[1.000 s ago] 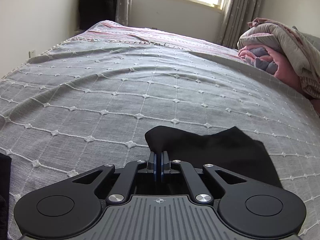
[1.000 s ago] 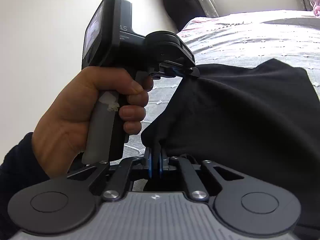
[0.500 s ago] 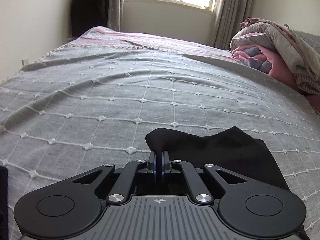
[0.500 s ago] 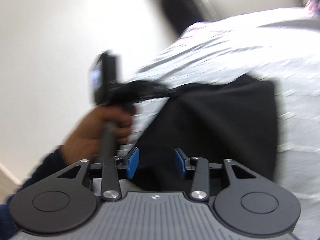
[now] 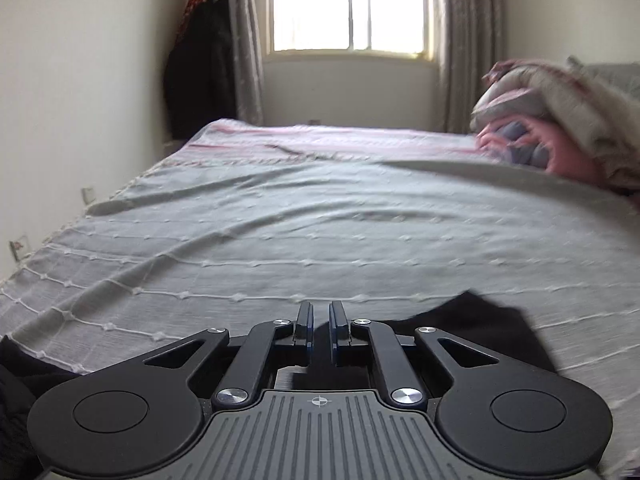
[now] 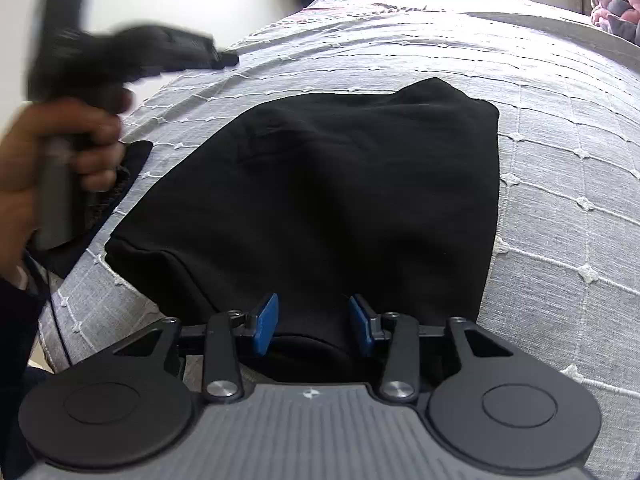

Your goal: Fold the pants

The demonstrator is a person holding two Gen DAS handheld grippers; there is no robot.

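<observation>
On the grey bed (image 6: 560,128), folded black pants (image 6: 320,200) are lying lengthwise away from the wide-open, empty right gripper (image 6: 314,322), while the left gripper (image 5: 319,326) is hovering slightly parted, holding nothing.

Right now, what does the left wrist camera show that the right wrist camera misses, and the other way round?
Only the left wrist view shows the window and a dark coat hanging by the curtain. Only the right wrist view shows the whole folded black pants and the person's hand. Both show the grey bedspread and the bundled quilt.
</observation>
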